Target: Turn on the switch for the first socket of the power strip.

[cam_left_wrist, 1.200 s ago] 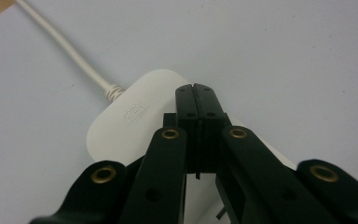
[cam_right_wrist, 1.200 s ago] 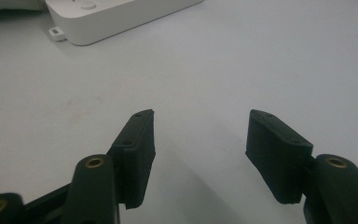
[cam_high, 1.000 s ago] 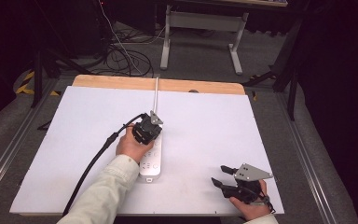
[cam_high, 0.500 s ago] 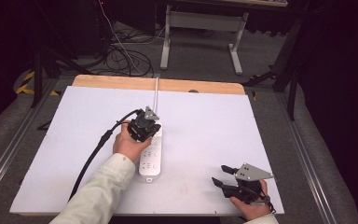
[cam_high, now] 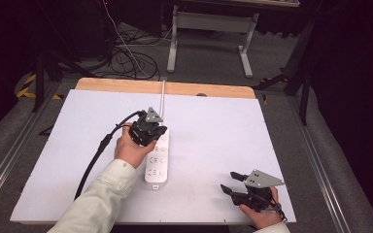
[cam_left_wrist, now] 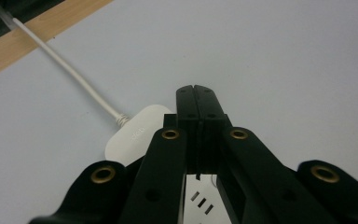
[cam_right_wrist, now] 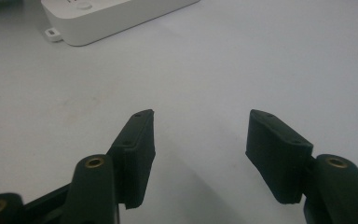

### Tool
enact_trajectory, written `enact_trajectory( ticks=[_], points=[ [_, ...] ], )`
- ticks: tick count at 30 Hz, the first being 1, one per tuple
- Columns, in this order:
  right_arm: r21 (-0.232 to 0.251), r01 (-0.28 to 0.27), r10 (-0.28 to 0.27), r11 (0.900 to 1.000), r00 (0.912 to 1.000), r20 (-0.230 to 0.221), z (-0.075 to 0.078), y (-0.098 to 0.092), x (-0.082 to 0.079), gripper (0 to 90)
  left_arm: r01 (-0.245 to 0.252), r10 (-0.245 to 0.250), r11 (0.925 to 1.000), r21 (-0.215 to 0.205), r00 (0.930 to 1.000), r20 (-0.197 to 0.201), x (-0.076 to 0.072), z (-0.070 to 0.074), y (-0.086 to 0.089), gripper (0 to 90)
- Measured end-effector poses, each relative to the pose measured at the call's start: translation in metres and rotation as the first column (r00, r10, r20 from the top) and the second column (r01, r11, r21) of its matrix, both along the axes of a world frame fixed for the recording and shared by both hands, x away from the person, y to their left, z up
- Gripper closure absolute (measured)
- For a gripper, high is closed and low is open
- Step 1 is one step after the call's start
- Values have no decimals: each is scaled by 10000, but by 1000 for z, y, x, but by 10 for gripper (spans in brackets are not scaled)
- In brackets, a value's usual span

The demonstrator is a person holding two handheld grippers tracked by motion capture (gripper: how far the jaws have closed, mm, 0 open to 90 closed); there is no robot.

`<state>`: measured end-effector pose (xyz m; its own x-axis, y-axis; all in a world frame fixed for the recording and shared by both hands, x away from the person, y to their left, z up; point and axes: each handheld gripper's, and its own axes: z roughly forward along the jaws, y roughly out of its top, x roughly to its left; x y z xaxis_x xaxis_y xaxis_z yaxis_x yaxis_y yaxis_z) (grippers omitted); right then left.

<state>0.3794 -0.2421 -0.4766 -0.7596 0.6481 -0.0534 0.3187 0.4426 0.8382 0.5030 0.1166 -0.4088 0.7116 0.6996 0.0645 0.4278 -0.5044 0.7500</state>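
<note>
On a white table [cam_high: 213,145], seen from above, the left gripper [cam_high: 148,132] sat a little left of the frame's centre, over the far end of a white power strip [cam_high: 156,165]. Compared with a second earlier, this gripper had lifted slightly off the strip and moved toward the upper part of the frame; the strip itself lay where it was. Its jaws were pressed fully together with nothing between them, and in the left gripper view they hovered above the strip's rounded end, where the white cord [cam_left_wrist: 65,70] ran off to the upper left, toward the table's wooden far edge [cam_high: 175,88]. At lower right, the right gripper [cam_high: 234,187] rested in the same spot as before, close to the table's near edge, its jaws wide apart and empty. Bare white surface stretched between strip and right gripper, and across the whole right half.
</note>
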Motion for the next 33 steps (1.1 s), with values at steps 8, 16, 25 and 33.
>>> enact_trajectory(
  ticks=[8, 16, 25, 33],
  points=[
    [26, 23, -23, 10000, 10000, 11, 0, -1, 0, 422, 175, -167, 9985, -518, 9997, 173, -3, 9, 8, 751],
    [41, 6, -6, 10000, 10000, 43, 1, -1, -1, 422, 629, -564, 9938, -920, 9958, 716, -21, 31, 21, 560],
    [95, 75, -76, 9999, 9999, 133, 2, -1, -1, 422, 718, -610, 9921, -1031, 9927, 1043, -42, 47, 38, 445],
    [160, 83, -86, 9998, 9998, 199, 3, -2, -2, 421, 700, -488, 9869, -1456, 9884, 1439, -64, 53, 58, 363]
  ],
)
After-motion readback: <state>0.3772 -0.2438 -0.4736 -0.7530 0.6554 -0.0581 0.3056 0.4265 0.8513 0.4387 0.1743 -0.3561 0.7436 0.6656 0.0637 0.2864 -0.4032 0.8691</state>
